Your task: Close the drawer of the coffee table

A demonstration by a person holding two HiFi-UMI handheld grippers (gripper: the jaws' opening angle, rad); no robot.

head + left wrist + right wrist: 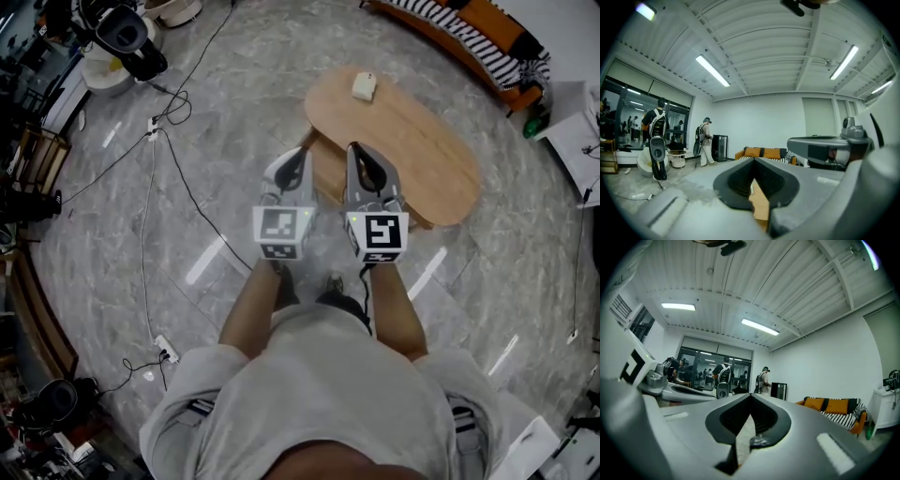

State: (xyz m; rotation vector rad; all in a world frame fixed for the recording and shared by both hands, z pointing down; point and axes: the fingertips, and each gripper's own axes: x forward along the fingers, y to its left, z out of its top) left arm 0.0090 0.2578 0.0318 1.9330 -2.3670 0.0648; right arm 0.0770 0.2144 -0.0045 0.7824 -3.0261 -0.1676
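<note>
A grey-shirted person fills the bottom of the head view, both bare forearms reaching out toward the coffee table, an oval wooden top standing on a grey marbled floor. Each hand carries a gripper, held level and side by side with their marker cubes toward the person. The left gripper ends at the table's near left edge, and the right gripper ends just beside it, its tip over the rim of the top. Both are clenched, jaws tip to tip with nothing between them, as each gripper view shows. The drawer juts out from under the table's near edge as a wooden box seen in the gap between the two grippers; whether either gripper touches it cannot be told. A small white thing lies on the table's far end. Beyond the table, an orange sofa with a striped cover stands along the wall. Left of the table, black cables trail across the floor. In the left gripper view, people with backpacks stand well beyond the table by a glass front.
</note>
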